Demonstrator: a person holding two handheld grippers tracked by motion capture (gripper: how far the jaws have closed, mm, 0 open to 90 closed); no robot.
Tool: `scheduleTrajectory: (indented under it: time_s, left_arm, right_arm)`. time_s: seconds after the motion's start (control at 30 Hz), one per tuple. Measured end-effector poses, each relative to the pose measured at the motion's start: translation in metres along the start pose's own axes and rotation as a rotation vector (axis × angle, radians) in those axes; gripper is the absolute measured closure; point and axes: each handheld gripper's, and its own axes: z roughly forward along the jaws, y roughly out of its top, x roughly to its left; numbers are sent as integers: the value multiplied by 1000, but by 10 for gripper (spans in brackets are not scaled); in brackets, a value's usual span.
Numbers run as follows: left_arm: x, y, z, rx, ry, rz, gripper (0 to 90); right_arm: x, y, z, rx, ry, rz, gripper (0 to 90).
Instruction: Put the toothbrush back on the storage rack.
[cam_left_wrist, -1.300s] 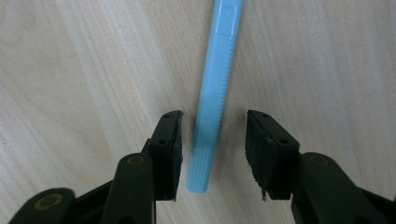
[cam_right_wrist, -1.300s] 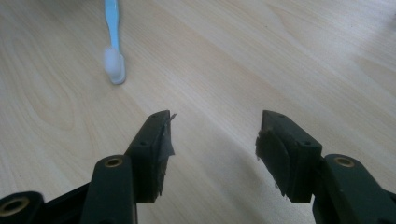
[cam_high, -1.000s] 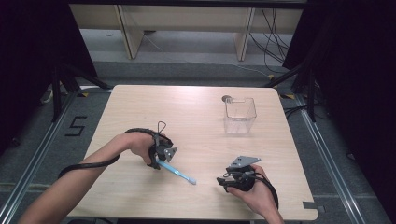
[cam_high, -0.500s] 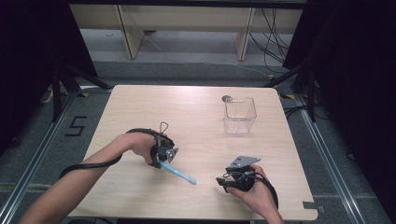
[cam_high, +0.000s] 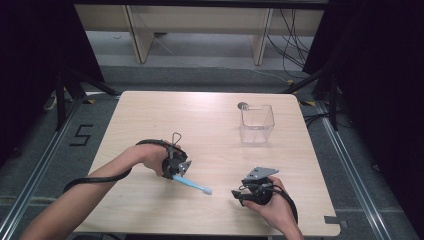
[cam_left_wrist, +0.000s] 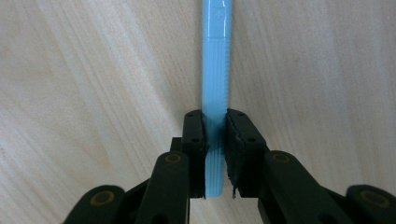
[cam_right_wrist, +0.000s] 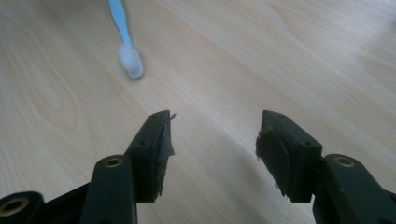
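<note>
Left gripper (cam_left_wrist: 215, 154) pinching blue toothbrush (cam_left_wrist: 215, 70) at handle end, jaws just closed; brush lying flat on table (cam_high: 150, 115). Right gripper (cam_right_wrist: 212, 154) spread, empty. Likely light, stiff, slippery plastic; ribbed handle best hold.

Bare table (cam_high: 150, 115) lies open all round; the clear container (cam_high: 256, 123) alone stands at the far right

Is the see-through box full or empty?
Empty. In the high view the clear box stands upright on the table, and only the wood shows through its walls.
</note>
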Motion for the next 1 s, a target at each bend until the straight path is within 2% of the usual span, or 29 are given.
scheduleTrajectory:
  time_s: [0.03, 0.13, 0.17, 0.37, 0.63, 1.0]
  left_arm:
    - [0, 0, 0, 0, 2, -2, 778]
    - [-1, 0, 0, 4, 8, -7, 781]
    - [-2, 0, 0, 4, 10, -12, 782]
    - [-3, -4, 0, -30, 19, -46, 784]
    - [-7, -9, -2, -75, 27, -66, 784]
    - [-12, -16, -12, -164, 81, -114, 784]
  right_arm:
    - [-1, 0, -1, 3, -2, -18, 446]
    - [-1, 0, -2, 12, -2, -12, 446]
    - [-4, 0, 0, -3, 4, -46, 446]
    - [-4, -1, 0, 1, 10, -38, 446]
    - [-4, 0, 0, -6, 1, -32, 446]
    - [-4, 0, 0, -21, -6, -21, 446]
